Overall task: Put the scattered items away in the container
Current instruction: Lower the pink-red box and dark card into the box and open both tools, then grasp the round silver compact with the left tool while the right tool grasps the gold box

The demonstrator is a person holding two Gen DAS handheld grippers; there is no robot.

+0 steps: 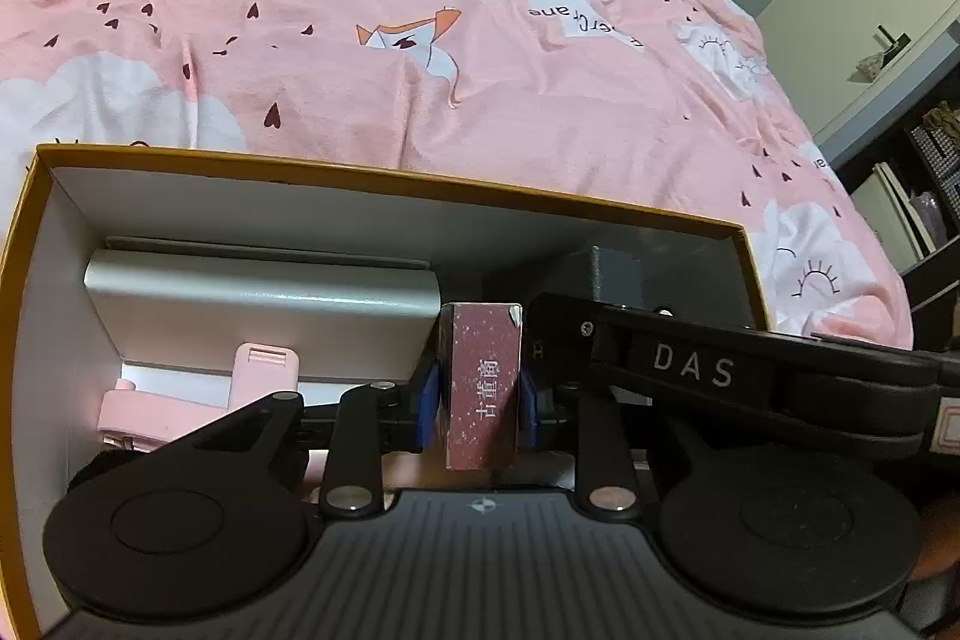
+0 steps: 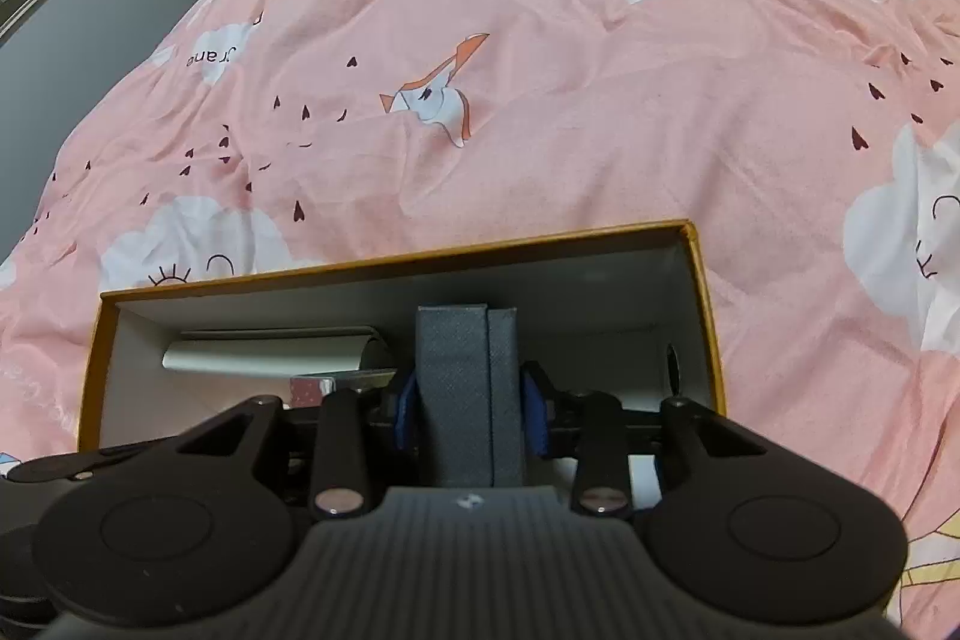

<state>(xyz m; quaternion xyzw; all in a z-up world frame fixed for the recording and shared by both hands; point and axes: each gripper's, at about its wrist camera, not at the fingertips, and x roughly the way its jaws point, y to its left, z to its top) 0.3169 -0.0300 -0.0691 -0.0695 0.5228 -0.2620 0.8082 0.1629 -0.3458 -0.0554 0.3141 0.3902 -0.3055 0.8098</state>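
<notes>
Nearest the left camera, the left gripper has its blue-padded fingers clamped on one small maroon speckled box, rectangular and printed with Chinese characters, held upright over the open cardboard box. Nearest the right camera, the right gripper is clamped on one dark grey textured case, also upright above the same container. Inside lie one brushed silver metal stand and one pink plastic clip. The box has orange-yellow rims and white inner walls, and sits on a wrinkled pink duvet with cloud prints.
</notes>
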